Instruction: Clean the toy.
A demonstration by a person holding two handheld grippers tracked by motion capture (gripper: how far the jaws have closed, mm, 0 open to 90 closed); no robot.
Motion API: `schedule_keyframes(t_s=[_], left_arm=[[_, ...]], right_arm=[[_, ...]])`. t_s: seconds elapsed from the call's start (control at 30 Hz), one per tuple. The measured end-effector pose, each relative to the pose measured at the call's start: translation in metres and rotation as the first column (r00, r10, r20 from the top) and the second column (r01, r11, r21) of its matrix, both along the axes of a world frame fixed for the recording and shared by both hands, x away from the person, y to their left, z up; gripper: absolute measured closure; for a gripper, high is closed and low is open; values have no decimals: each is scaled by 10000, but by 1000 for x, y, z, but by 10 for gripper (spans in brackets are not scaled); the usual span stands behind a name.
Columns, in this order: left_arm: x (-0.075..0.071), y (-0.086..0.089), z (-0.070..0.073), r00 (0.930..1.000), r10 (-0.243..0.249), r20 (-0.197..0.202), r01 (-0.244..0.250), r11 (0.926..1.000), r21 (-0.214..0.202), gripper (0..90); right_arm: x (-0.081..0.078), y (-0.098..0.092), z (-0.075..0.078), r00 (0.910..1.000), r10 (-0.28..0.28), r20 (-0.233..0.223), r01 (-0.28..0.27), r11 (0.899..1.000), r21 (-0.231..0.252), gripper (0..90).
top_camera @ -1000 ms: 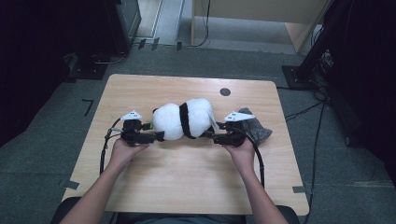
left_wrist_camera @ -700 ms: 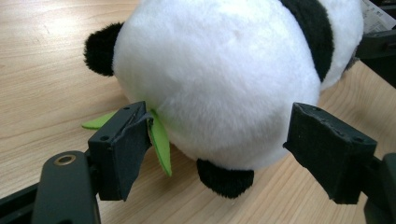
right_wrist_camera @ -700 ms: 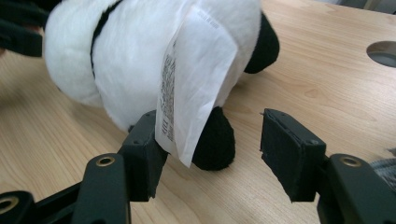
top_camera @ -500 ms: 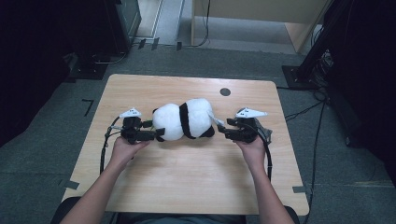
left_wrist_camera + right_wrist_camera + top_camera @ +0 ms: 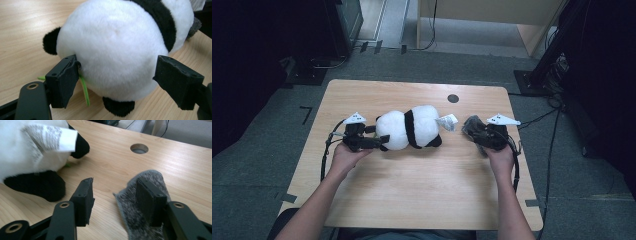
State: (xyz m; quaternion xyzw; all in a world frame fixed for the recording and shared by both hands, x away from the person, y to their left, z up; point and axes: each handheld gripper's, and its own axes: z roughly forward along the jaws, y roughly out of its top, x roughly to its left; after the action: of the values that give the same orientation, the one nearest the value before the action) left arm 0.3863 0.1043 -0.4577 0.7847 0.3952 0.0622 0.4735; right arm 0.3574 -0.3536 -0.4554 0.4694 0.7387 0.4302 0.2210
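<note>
Panda plush [image 5: 409, 129] lies mid-table [image 5: 412, 200], long axis left to right. Left gripper [image 5: 115, 75] straddles its round end, jaws spread, one pad touching fur. Right gripper [image 5: 113, 202], just beside the tagged end, has been closing, grey fuzzy cloth [image 5: 140, 215] draped over one jaw, unpinched.

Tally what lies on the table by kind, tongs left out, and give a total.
Plush panda: 1
Grey cloth: 1
Total: 2
</note>
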Motion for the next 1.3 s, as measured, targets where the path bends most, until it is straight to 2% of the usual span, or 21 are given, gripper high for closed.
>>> schedule_keyframes(t_s=[0.07,0.17,0.23,0.33,0.4,0.47,0.57,0.63,0.77,0.83,0.97,1.07,1.13,1.23,1.3], left_arm=[[1,-2,3,9999,55,140,-55,10000,3,190],[5,-4,4,9995,-51,301,44,9997,249,187],[8,-5,2,9996,-46,273,39,9996,274,186],[9,-4,3,9998,-45,208,41,9998,216,187],[9,-4,5,9995,-84,288,75,9995,299,187],[9,-3,5,9994,-126,314,119,9997,212,187],[9,-5,4,9996,-89,262,82,9997,238,187],[10,-5,3,9996,-90,270,84,9997,237,187],[12,-4,0,9999,-71,143,69,9999,128,187],[13,-3,-1,9999,-56,121,54,9999,99,187],[13,-5,-1,9998,-46,214,43,9999,128,187],[14,-5,-2,9996,-2,268,0,10000,73,186],[14,-5,-3,9994,15,341,-17,10000,72,185],[15,-6,-5,9995,85,319,-90,9998,167,173],[15,-7,-6,9995,81,311,-90,9995,289,152]], right_arm=[[3,-6,-5,10000,-72,-42,72,10000,-18,466],[6,-14,-11,9984,-471,-300,467,9988,-121,465],[6,-19,-13,9964,-690,-490,683,9975,-171,472],[5,-26,-15,9944,-907,-546,901,9958,-136,479],[6,-31,-18,9924,-1073,-599,1075,9942,7,479],[9,-34,-21,9896,-1277,-669,1277,9918,-38,476],[15,-39,-28,9844,-1439,-1008,1435,9896,-112,476],[17,-42,-32,9800,-1610,-1174,1611,9869,-87,522],[23,-47,-40,9725,-1614,-1678,1698,9848,367,532],[25,-47,-45,9692,-1568,-1899,1679,9849,433,533],[26,-46,-50,9640,-1721,-2026,1818,9829,302,534],[29,-45,-56,9564,-1664,-2401,1727,9850,52,539],[28,-46,-59,9619,-1351,-2378,1448,9892,236,582],[26,-49,-60,9623,-1301,-2388,1488,9869,622,589],[24,-50,-63,9692,-1265,-2114,1419,9881,594,590]])
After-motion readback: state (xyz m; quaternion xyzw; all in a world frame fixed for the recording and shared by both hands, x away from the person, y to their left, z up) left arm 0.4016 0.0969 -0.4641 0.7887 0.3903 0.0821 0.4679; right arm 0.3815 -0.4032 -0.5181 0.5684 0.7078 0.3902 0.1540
